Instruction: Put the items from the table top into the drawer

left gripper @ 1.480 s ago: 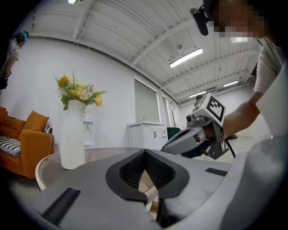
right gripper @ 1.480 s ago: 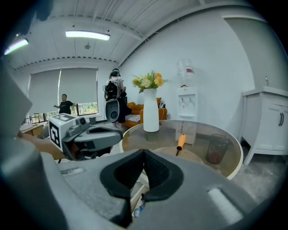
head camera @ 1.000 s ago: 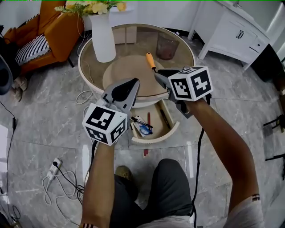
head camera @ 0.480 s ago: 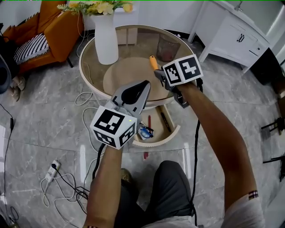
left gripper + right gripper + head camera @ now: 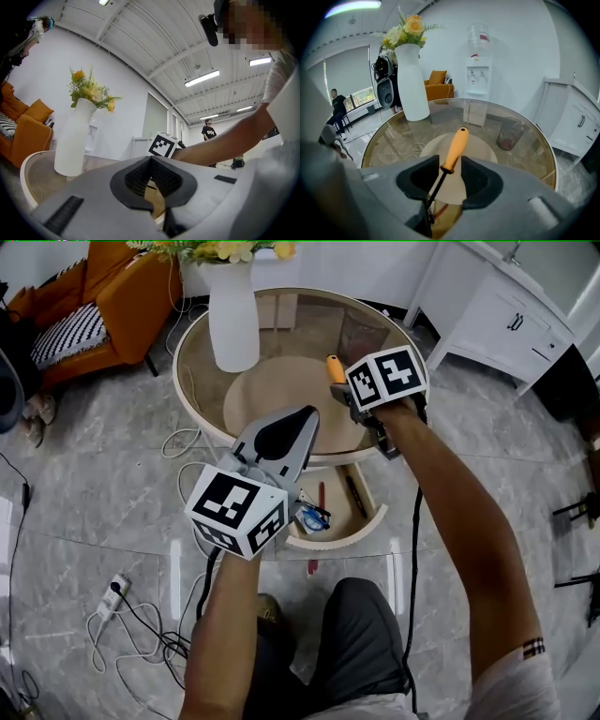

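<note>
An orange-handled screwdriver [image 5: 334,366] [image 5: 456,146] lies on the round glass table [image 5: 192,381], handle pointing away from me. My right gripper [image 5: 345,397] [image 5: 450,176] slants down over it. Its jaws have just been opening and stand open, with the black shaft and the handle's near end between the pads, which do not press on it. My left gripper [image 5: 302,420] [image 5: 151,161] hovers by the table's near edge, shut and empty. Below the tabletop the curved drawer [image 5: 364,524] is pulled out; it holds a red pen [image 5: 320,497], a dark pen and a blue item [image 5: 307,515].
A tall white vase [image 5: 234,320] [image 5: 414,86] with yellow flowers stands at the table's far left. A wastebasket [image 5: 361,334] shows through the glass. An orange sofa [image 5: 117,292], a white cabinet [image 5: 506,315], floor cables [image 5: 122,615] and a small red item [image 5: 310,566] surround the table.
My right gripper has moved away from me and down toward the screwdriver, and its jaws have spread. The left gripper has stayed near the table edge.
</note>
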`<act>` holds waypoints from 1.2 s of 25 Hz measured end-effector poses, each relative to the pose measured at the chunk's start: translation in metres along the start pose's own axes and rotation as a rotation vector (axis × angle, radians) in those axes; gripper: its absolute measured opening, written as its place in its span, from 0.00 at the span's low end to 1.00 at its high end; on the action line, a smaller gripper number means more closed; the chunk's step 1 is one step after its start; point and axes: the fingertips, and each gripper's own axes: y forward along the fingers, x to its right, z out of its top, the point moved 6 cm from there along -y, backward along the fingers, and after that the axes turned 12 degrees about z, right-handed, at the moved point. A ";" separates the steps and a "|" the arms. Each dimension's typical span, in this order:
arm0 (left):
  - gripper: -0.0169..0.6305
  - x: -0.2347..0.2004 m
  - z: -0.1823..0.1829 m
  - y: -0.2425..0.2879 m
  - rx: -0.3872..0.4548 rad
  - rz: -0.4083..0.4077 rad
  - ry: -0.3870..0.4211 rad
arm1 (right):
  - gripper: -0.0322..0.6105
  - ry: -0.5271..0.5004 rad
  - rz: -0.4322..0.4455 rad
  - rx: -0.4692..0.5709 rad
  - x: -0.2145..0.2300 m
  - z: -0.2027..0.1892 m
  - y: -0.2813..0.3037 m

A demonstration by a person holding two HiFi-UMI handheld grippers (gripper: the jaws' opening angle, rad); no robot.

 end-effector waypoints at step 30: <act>0.03 0.008 -0.006 -0.009 -0.038 0.033 0.048 | 0.17 -0.097 0.135 0.133 -0.043 -0.013 -0.063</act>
